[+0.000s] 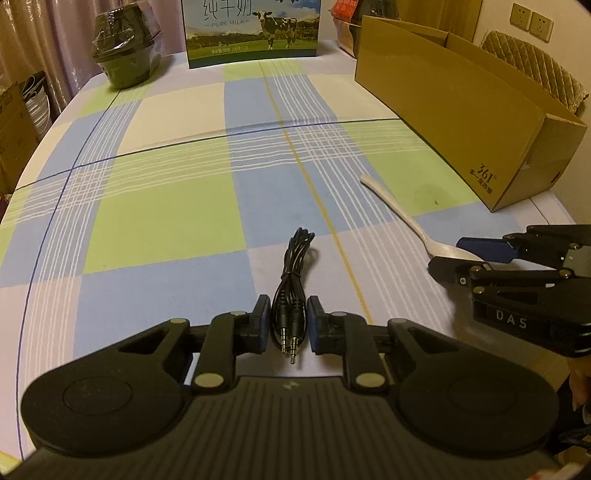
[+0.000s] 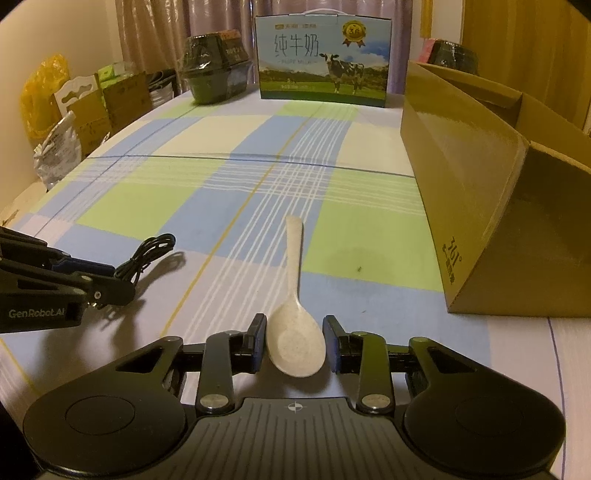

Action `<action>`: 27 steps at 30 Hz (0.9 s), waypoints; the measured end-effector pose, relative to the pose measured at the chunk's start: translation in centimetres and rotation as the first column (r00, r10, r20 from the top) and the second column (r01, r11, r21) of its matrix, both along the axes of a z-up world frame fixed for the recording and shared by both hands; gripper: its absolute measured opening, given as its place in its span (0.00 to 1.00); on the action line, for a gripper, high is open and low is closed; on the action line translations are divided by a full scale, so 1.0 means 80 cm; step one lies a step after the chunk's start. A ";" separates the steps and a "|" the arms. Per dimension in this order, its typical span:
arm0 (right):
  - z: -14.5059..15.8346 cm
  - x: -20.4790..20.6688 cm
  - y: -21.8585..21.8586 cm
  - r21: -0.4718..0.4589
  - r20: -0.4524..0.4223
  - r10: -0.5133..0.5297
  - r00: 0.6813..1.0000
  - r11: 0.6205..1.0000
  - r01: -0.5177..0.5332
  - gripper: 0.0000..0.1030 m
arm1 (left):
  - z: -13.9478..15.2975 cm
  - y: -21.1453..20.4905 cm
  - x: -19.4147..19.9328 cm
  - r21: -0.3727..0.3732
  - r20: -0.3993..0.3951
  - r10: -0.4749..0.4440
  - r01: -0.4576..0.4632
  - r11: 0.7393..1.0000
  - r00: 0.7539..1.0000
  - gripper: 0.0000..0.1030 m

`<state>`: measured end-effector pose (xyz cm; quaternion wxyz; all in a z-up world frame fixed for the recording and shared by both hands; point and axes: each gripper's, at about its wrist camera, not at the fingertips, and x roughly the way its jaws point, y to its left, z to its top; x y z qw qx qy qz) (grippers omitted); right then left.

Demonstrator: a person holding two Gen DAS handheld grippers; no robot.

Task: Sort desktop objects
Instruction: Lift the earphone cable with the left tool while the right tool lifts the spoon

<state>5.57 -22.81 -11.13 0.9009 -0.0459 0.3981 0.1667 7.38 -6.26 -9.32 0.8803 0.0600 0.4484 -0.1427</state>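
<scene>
A coiled black audio cable lies on the checked tablecloth, its two plugs pointing toward the camera. My left gripper is shut on the plug end, with a pad pressing each side. In the right wrist view the left gripper shows at the left edge, the cable sticking out beyond it. A pale speckled spoon lies with its handle pointing away. My right gripper is shut on the spoon's bowl. In the left wrist view the right gripper sits at the spoon's near end.
An open cardboard box stands along the table's right side. A milk carton and a wrapped stack of dark bowls stand at the far edge. Boxes and bags sit beyond the left edge.
</scene>
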 end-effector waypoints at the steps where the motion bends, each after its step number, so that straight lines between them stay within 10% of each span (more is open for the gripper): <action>1: 0.001 -0.001 0.000 -0.003 0.004 0.000 1.000 1.000 0.000 0.28 | 0.000 0.000 0.000 -0.003 -0.001 0.001 -0.001 1.000 1.000 0.16; 27: 0.085 -0.033 0.001 0.017 0.167 -0.005 0.986 1.000 0.002 0.28 | 0.063 -0.008 -0.022 -0.043 0.091 0.010 -0.006 0.999 0.996 0.16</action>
